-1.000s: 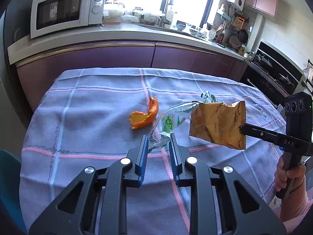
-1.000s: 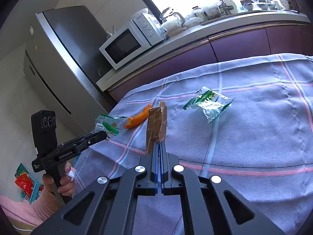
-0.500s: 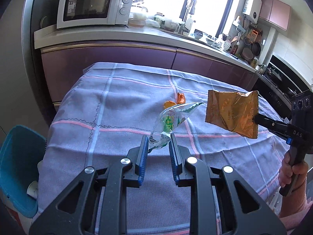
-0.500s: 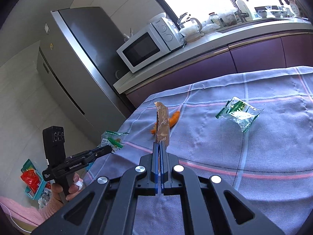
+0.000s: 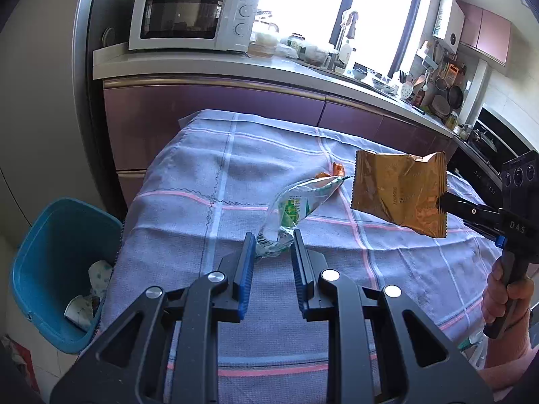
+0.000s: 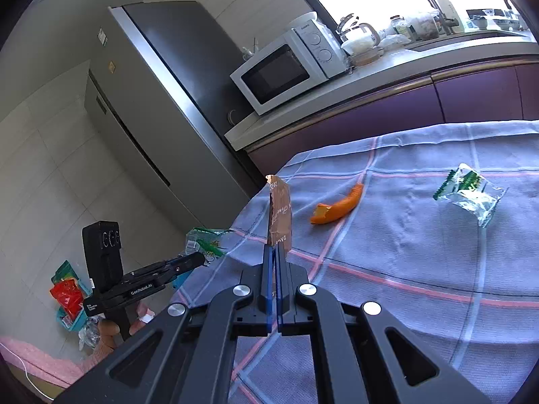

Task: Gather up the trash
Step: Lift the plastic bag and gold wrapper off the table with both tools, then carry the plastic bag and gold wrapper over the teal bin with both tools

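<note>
Left wrist: left gripper [image 5: 272,252] pinches green-clear wrapper [image 5: 296,207], held over the table [image 5: 188,181] near its 9 o'clock edge. Blue bin [image 5: 37,262] at 8 o'clock, floor beside it open.

Right wrist: right gripper [image 6: 273,252] pressed together on brown packet [image 6: 280,215]. Orange peel [image 6: 338,204] at 1 o'clock, second wrapper [image 6: 470,195] at 2, probably flat on the cloth.

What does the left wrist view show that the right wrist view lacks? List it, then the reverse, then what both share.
Left wrist view only: the blue bin beside the table, with trash in it, and the cooker at far right.

Right wrist view only: the fridge, a second green wrapper lying on the cloth, and bags on the floor.

Both: the microwave, the orange peel, the brown packet in the right gripper, and the green wrapper in the left gripper.
</note>
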Demonstrator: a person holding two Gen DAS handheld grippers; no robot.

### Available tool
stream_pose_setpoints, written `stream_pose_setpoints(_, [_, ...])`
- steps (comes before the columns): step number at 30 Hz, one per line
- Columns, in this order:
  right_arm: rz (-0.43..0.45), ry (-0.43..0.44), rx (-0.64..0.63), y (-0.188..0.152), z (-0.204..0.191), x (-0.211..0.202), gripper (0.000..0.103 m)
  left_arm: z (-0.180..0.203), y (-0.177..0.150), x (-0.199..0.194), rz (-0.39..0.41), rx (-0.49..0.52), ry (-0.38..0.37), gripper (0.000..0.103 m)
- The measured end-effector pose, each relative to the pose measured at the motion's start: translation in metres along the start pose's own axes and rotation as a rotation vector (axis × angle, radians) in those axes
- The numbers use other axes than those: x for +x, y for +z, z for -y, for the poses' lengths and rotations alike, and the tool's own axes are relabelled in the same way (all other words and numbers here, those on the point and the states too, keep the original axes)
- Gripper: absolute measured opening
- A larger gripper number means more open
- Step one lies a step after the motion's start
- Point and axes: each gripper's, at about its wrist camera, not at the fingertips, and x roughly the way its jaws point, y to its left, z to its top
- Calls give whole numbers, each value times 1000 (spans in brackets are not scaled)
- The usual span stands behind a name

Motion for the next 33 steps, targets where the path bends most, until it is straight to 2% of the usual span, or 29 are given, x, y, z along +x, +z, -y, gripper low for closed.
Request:
stream_pose_setpoints(20, [-116, 139, -66, 3, -60, 66, 1, -59, -14, -36, 33, -90, 92, 22])
stream_pose_setpoints(33, [-169, 213, -104, 4, -86, 100, 1, -98, -19, -60, 62, -163, 173, 22])
